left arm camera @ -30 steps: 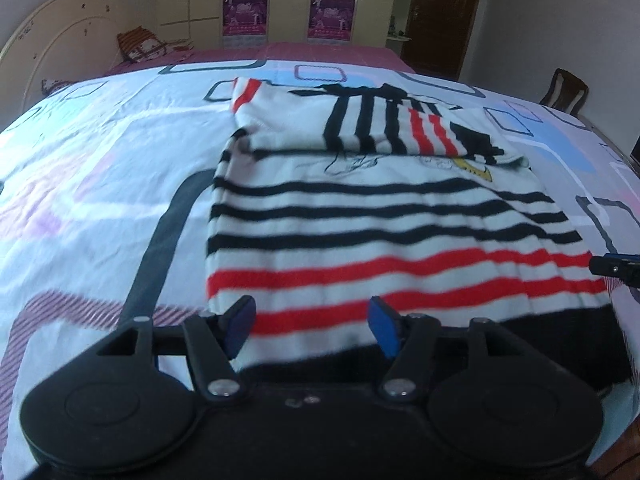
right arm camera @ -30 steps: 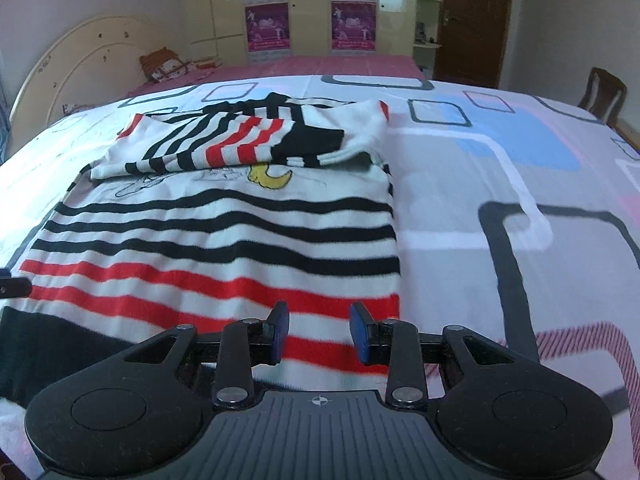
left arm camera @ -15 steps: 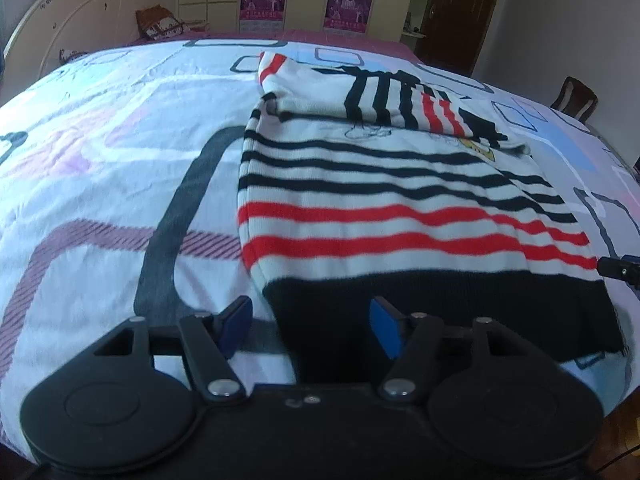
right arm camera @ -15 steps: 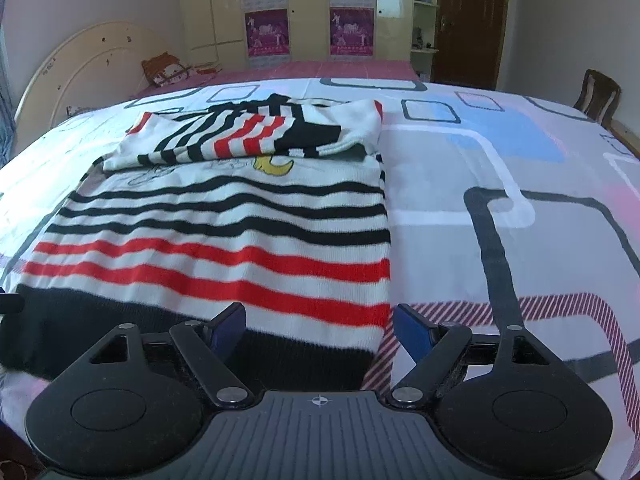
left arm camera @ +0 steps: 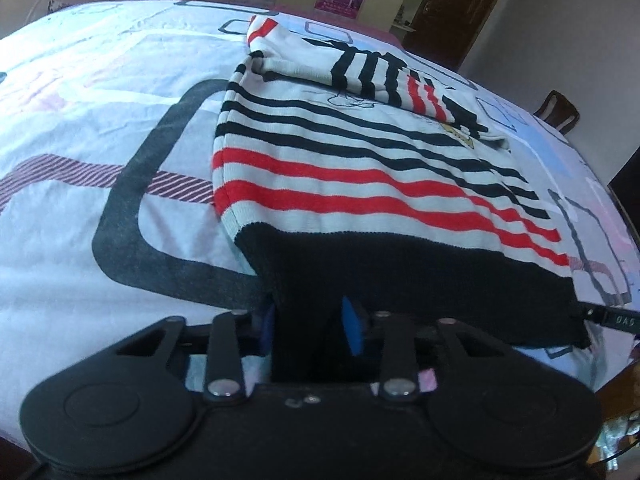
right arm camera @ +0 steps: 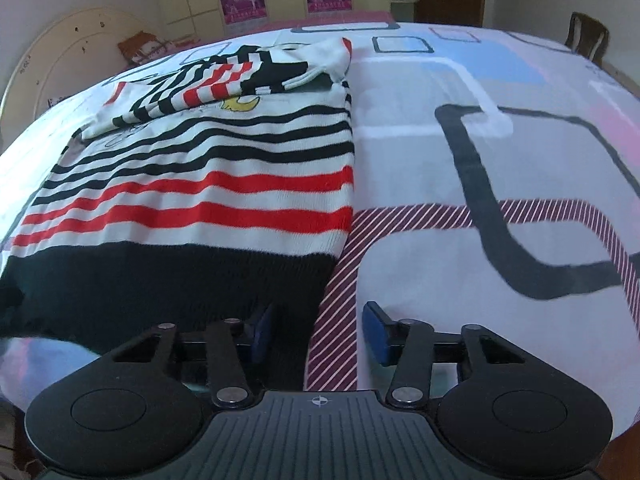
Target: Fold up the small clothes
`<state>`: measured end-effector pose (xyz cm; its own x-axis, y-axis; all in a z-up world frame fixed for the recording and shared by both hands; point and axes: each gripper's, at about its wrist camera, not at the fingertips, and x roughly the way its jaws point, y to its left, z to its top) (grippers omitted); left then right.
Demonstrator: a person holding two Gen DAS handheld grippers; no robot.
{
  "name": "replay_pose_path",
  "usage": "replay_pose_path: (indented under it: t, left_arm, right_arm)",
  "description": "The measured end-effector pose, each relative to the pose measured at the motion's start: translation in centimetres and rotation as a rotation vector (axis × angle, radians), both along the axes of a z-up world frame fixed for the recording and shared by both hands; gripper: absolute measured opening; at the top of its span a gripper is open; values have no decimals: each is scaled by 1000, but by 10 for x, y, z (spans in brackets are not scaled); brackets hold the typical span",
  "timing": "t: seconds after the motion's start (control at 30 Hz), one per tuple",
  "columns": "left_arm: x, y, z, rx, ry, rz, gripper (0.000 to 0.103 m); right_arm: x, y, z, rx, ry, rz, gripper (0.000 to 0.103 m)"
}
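A small striped sweater lies flat on the bed, white with black and red stripes and a black hem; its sleeves are folded across the chest at the far end. It also shows in the right wrist view. My left gripper sits at the hem's near left corner with the black hem between its blue pads, jaws still partly apart. My right gripper is open at the hem's near right corner, the hem edge lying between its pads. The right gripper's tip shows at the hem's right end in the left wrist view.
The bed sheet is white with grey, blue and maroon rounded squares. A wooden chair stands at the far right, a headboard at the far left, wardrobes with posters behind. The bed's near edge is just below both grippers.
Both grippers have pulled back from over the stripes to the near hem edge. The left gripper's jaws have narrowed around the hem corner; the right opened wide, then narrowed a little at its corner.
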<state>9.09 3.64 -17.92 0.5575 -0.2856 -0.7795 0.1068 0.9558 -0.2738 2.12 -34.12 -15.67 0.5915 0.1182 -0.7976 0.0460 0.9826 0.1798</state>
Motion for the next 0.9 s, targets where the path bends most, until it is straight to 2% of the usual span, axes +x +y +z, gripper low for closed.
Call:
replay_pose_path:
  t: [0.03,0.13,0.2,0.3,0.4,0.6,0.9]
  left_arm:
    - [1,0,0,-12,7,-1,22]
    - [-1,0,0,-25,17,-5,18]
    - [-2,1,0,-30,21,-11,17]
    - [-1,2,-2,-37,23,-12,11]
    - [-3,3,3,-50,1,-3,8]
    - [-1,3,31,-75,-105,-23,7]
    - [51,0,76,-141,-240,-33,7]
  right_arm:
    - [0,0,0,25,9,1,39]
    - [-3,1,2,94,33,11,33]
    - [-3,2,2,118,47,16,20]
    - [-1,4,1,133,53,23,10]
    - [-1,7,8,119,33,40,9]
    - [3,9,40,110,-89,70,9]
    - [55,2,83,127,-236,41,9]
